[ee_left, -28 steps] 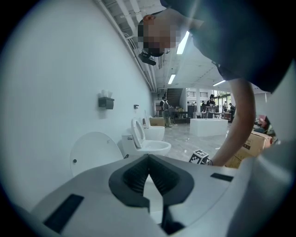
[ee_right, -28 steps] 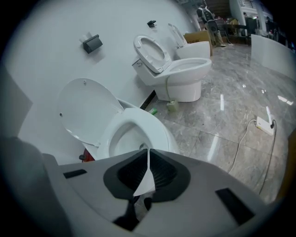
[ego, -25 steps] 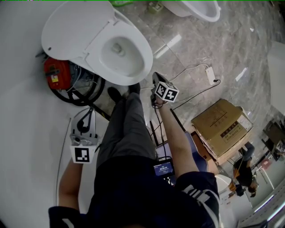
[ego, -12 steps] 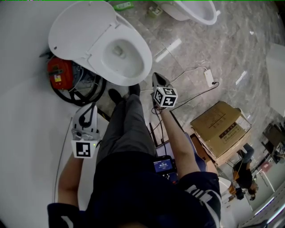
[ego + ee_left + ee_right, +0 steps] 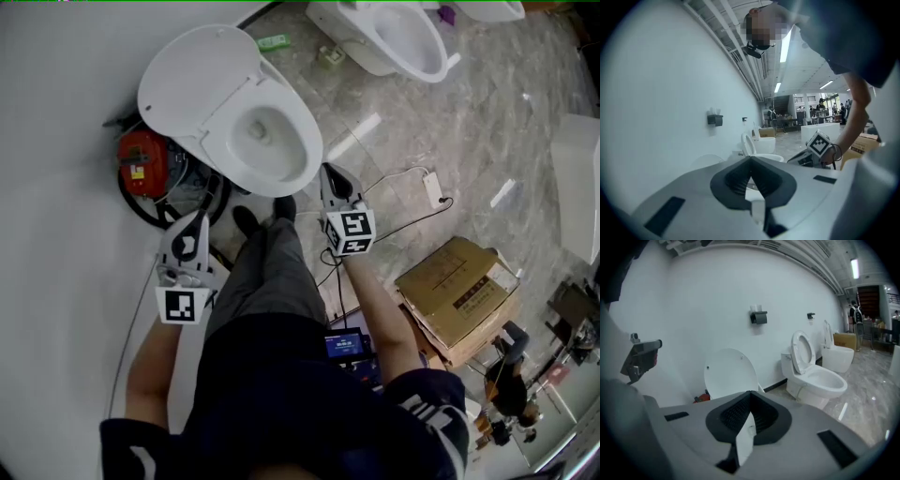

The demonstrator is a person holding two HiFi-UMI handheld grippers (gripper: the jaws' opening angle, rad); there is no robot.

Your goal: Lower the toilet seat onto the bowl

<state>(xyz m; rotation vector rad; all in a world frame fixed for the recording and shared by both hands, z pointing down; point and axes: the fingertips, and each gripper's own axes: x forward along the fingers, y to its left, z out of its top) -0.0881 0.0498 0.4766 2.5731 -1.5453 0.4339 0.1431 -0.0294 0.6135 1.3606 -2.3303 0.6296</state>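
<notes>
The white toilet stands against the wall, its bowl uncovered. The oval lid is raised; I cannot tell the seat apart from it. In the right gripper view the raised lid faces me just above the jaws. My right gripper is shut and empty, its tips beside the bowl's front rim in the head view. My left gripper is shut and empty, left of the person's leg and short of the bowl. Neither touches the toilet. The left gripper view shows the right gripper off to the right.
A red device with a coiled black hose lies left of the bowl. A cardboard box and cables with a white adapter are on the floor at right. More toilets stand along the wall. The person's shoes are before the bowl.
Both grippers have risen and come nearer the bowl, the right one more, rolling as it went. The head view has shifted, so the toilet sits further right.
</notes>
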